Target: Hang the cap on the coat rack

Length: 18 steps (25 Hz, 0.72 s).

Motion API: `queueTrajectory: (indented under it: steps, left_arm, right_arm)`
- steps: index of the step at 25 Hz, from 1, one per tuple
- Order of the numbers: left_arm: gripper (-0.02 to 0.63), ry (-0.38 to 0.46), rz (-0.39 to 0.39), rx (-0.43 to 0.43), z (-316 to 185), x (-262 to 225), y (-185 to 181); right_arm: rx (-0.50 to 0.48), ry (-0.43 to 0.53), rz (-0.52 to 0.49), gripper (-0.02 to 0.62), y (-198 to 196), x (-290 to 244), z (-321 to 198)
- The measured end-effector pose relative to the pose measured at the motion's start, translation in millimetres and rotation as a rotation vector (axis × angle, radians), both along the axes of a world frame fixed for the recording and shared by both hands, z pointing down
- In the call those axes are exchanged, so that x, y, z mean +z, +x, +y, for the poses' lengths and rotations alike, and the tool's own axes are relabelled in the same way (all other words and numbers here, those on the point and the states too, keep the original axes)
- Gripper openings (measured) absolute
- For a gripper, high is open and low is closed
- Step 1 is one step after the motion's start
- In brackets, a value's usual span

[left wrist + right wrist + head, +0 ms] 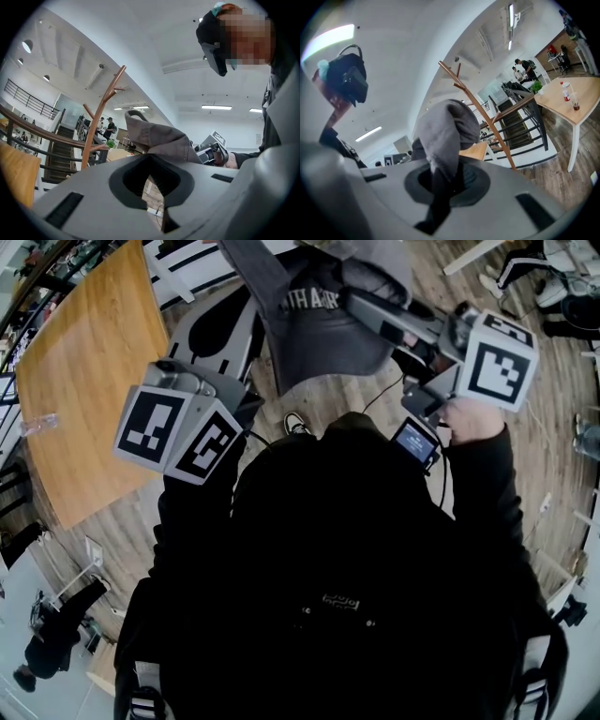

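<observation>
Over a plank floor (553, 474), head view: a person (337, 596) in a black top works two hand-held tools, w/ the grey cap (319, 324) raised at 12 o'clock. At 2 o'clock the right gripper (361, 307) reaches in, its marker cube (497, 362) just above the person's hand (473, 418); its jaw tips are buried in the cap's cloth. At 10 o'clock the left gripper (230, 320) points up, jaws just beside the cap's brim edge; a wooden table (84, 362) lies further out, also at 10 o'clock. Left gripper view: jaws drawn together, leaving only a diamond-shaped hole & a thin slit thru which floor and a cable (157, 211) show; nothing sits in that gap. Cap rises just past the tips at 12 o'clock; whether the very tips nip its edge can't be told. In the bkgd at 10 o'clock stands the coat rack (101, 117), a brown pole w/ angled pegs, well apart from the cap, by a staircase (56, 159). Right gripper view: jaws clamped on a fold of the cap, cloth running down thru the round hole & the slit btwn them, the rest of the cap bunched above at 12 o'clock. Rack stands behind at 1 o'clock, cap clear of it; a second table (572, 101) w/ bottles (566, 91) at 3 o'clock.
</observation>
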<state>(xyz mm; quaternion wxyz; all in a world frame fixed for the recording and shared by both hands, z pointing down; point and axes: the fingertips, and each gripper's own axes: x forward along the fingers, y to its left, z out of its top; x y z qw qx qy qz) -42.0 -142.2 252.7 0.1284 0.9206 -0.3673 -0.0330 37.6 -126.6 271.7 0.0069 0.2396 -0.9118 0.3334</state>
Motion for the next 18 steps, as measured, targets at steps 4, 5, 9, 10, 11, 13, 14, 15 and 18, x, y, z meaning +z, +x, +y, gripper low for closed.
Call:
queueTrajectory:
  steps: [4,5,9,10,11,13,14,15,18]
  left_arm:
    - [0.007,0.016,0.006,0.012,4,0,1]
    - [0.008,0.015,0.008,0.012,6,1,1]
    - [0.008,-0.002,0.025,-0.02,9,7,0]
    - [0.007,-0.006,0.026,-0.029,10,8,-1]
    - [0.007,-0.008,0.025,-0.037,10,9,-2]
    - [0.008,-0.007,0.02,-0.047,11,8,-3]
    - [0.007,0.0,0.017,-0.052,12,6,-3]
    - [0.008,0.01,0.013,-0.057,13,4,-3]
    - [0.007,0.046,0.002,-0.079,18,-6,-7]
  right_arm:
    - [0.003,-0.007,0.001,0.014,1,2,1]
    - [0.0,-0.01,0.002,0.014,1,3,2]
    - [-0.026,-0.008,0.0,0.014,0,4,2]
    - [-0.033,-0.009,-0.002,0.014,-1,4,3]
    - [-0.039,-0.01,-0.004,0.014,-2,5,3]
    - [-0.052,-0.005,-0.004,0.014,-3,4,5]
    - [-0.059,0.005,-0.003,0.014,-4,2,5]
    - [-0.065,0.017,-0.004,0.014,-5,-1,5]
    - [-0.082,0.052,-0.015,0.014,-9,-9,7]
